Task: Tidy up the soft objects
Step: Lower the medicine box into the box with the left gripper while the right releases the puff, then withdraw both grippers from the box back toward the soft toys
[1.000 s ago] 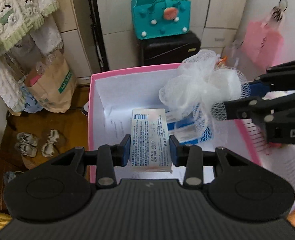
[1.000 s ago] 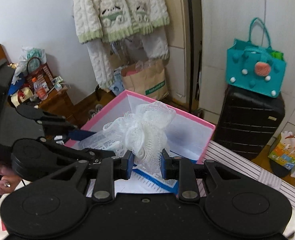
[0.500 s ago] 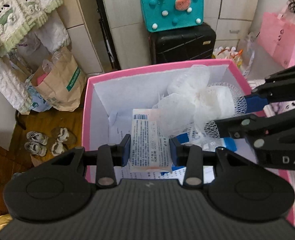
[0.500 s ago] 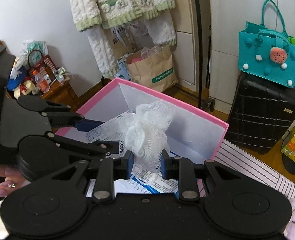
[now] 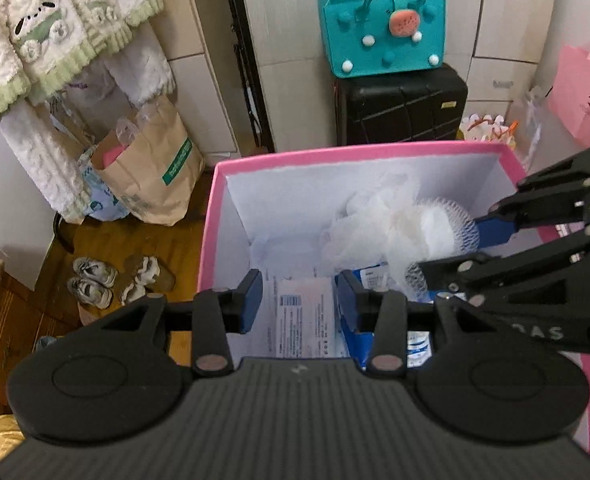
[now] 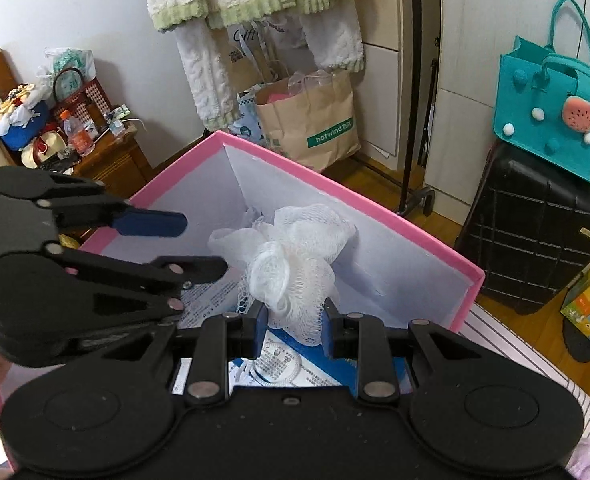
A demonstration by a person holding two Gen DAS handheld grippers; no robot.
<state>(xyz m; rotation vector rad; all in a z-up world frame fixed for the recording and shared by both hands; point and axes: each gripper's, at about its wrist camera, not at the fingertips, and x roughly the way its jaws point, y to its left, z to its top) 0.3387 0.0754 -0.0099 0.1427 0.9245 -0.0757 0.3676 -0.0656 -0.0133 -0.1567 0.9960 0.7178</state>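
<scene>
— Over the pink box (image 5: 359, 156), what do the two grippers hold?
— Right gripper (image 6: 293, 330) pinches a white mesh puff (image 6: 291, 256), low inside the box, toward the far right.
— And the left gripper (image 5: 301, 300)?
— Its jaws have just been opening. A white packet (image 5: 305, 316) lies between them on the box floor, near side, but the pads (image 5: 251, 300) do not press it.
— What is beside the packet?
— A blue pack (image 5: 359, 336), just to its right.
</scene>
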